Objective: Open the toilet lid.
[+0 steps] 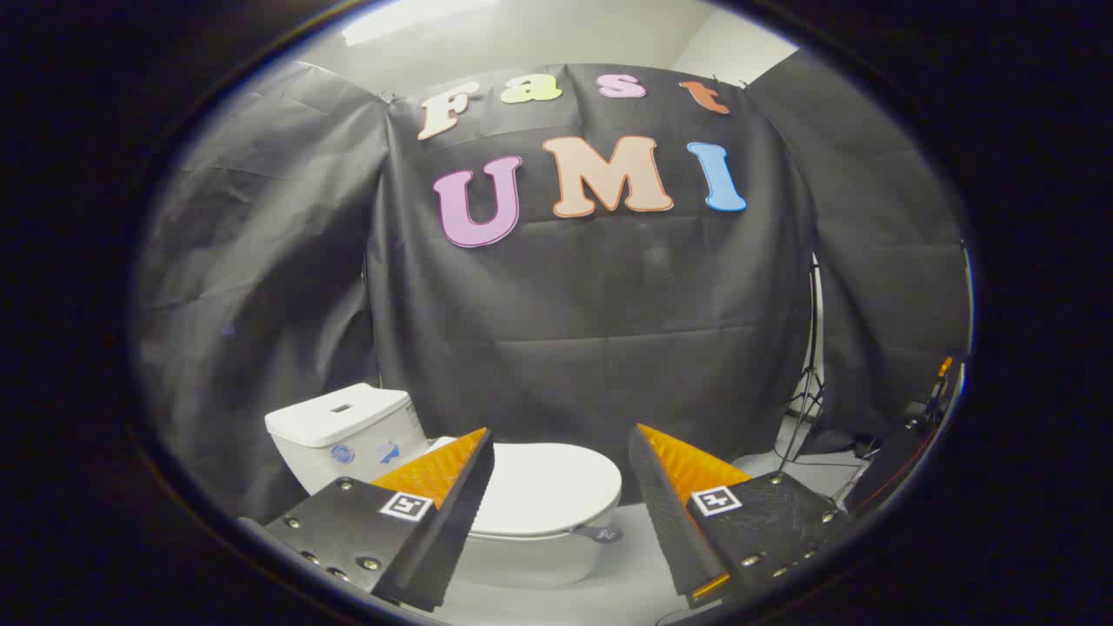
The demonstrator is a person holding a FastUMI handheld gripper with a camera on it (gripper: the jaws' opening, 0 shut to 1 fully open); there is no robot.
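Gripper (pixel 561 452) fingers apart – toilet lid (pixel 543 487) down, beyond them.

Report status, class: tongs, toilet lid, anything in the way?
Tongs open, empty, short of the toilet. Toilet lid down flat, seen between the fingers, beyond them. Nothing between tongs and lid.

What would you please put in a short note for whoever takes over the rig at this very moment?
Hand-held gripper: open, fingers spread wide and holding nothing, hanging above and short of the toilet.
Toilet lid: down flat on the bowl, seen between and beyond the fingers. A small dark tab sits at its front edge.
Tank: behind the lid, off to the left finger's side, against the black cloth wall.
Done: nothing on the lid so far.
Left: bring the fingers down to the lid's front edge, probably at the tab, grip it and swing the lid up toward the tank.
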